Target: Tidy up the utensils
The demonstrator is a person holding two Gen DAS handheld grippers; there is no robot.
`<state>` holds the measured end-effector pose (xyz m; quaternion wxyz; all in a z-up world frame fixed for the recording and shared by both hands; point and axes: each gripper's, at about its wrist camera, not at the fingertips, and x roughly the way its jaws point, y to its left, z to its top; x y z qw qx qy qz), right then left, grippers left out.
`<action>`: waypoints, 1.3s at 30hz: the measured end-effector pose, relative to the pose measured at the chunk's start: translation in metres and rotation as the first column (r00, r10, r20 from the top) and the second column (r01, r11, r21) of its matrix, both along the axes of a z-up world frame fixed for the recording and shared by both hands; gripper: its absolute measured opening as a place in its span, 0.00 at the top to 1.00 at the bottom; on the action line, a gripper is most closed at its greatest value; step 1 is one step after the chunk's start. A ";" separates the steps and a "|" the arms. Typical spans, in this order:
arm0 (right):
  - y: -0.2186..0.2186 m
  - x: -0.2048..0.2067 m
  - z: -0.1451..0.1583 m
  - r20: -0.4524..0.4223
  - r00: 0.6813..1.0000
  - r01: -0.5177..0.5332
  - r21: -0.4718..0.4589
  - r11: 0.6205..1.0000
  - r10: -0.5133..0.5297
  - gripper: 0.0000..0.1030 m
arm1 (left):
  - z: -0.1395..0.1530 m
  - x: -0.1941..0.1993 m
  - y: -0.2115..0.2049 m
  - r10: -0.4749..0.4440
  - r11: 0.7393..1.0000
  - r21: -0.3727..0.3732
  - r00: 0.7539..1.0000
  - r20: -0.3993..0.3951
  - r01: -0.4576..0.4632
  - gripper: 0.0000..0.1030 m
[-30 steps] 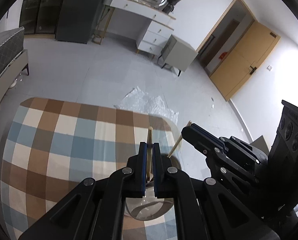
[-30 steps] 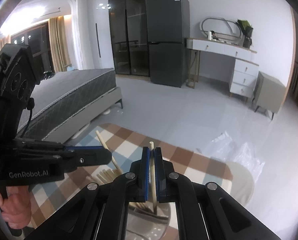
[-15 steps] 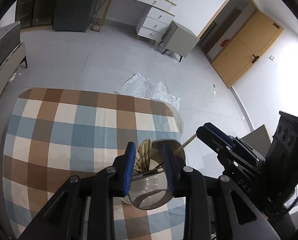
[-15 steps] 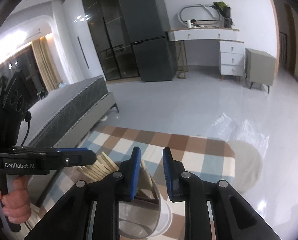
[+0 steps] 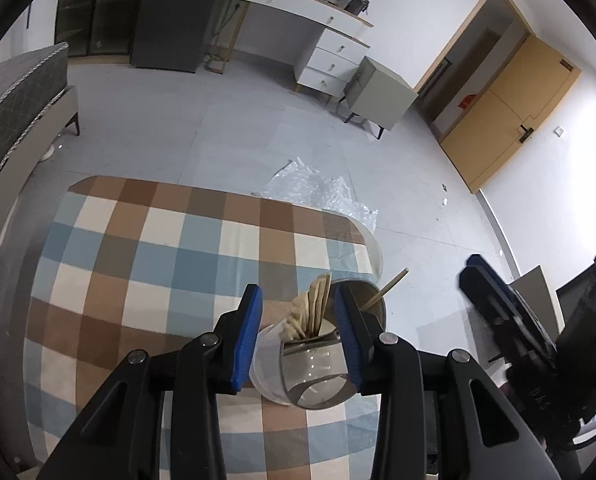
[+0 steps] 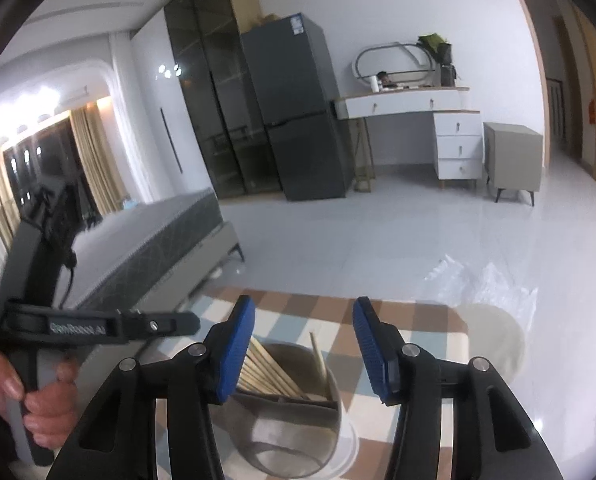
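This is looking like a home, a one-room flat where sleeping and living share a single space. A bed [image 6: 149, 248] with a grey quilted mattress is sitting along one wall, and long curtains [image 6: 93, 160] are hanging by a lit window. A tall dark fridge [image 6: 298, 112] is standing next to glass-fronted cabinets [image 6: 213, 100]. A white dressing table [image 6: 418, 104] with drawers is carrying an oval mirror [image 6: 394, 60] and a potted plant [image 6: 438, 52], with a small grey bedside cabinet [image 6: 512, 160] standing beside it. The pale floor tiles are shining, a wooden door [image 5: 510, 108] is closing off the room, and a checked cloth is covering the bench [image 5: 157, 248].
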<state>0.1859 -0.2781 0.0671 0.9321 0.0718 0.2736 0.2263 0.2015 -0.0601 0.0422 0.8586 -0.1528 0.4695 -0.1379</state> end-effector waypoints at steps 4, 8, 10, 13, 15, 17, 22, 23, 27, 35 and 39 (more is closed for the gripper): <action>-0.008 -0.013 0.007 0.009 1.000 0.023 0.042 0.999 -0.024 0.46 | 0.009 -0.015 -0.001 0.015 0.999 0.048 0.999 0.042 -0.017 0.63; -0.015 -0.033 0.010 0.018 0.998 0.057 0.053 0.997 -0.058 0.30 | 0.019 -0.034 -0.001 0.035 0.993 0.111 0.994 0.102 -0.046 0.52; -0.016 -0.043 0.012 0.025 0.997 0.075 0.065 0.995 -0.077 0.24 | 0.025 -0.044 -0.001 0.047 0.988 0.137 0.990 0.135 -0.066 0.46; -0.018 -0.060 0.016 0.035 0.994 0.102 0.091 0.991 -0.106 0.18 | 0.035 -0.060 -0.003 0.055 0.976 0.196 0.981 0.187 -0.092 0.40; -0.019 -0.071 0.019 0.045 0.992 0.111 0.106 0.988 -0.116 0.17 | 0.040 -0.068 -0.003 0.059 0.968 0.227 0.974 0.220 -0.110 0.34; -0.019 -0.082 0.020 0.051 0.991 0.121 0.109 0.987 -0.127 0.15 | 0.047 -0.080 -0.002 0.069 0.958 0.251 0.961 0.266 -0.138 0.26; -0.014 -0.109 0.024 0.087 0.985 0.138 0.104 0.985 -0.147 0.07 | 0.053 -0.101 0.003 0.087 0.951 0.254 0.944 0.319 -0.174 0.19; -0.013 -0.113 0.025 0.093 0.985 0.139 0.099 0.985 -0.148 0.05 | 0.053 -0.105 0.005 0.093 0.949 0.257 0.939 0.330 -0.184 0.18; -0.004 -0.136 0.028 0.142 0.978 0.141 0.072 0.987 -0.150 0.03 | 0.053 -0.118 0.010 0.097 0.942 0.266 0.927 0.362 -0.203 0.16; 0.008 -0.177 0.023 0.243 0.948 0.203 0.041 0.978 -0.207 0.00 | 0.041 -0.144 0.026 0.123 0.932 0.266 0.906 0.405 -0.245 0.16; 0.012 -0.192 0.013 0.249 0.942 0.223 0.031 0.974 -0.224 0.00 | 0.033 -0.157 0.032 0.127 0.928 0.267 0.896 0.426 -0.258 0.15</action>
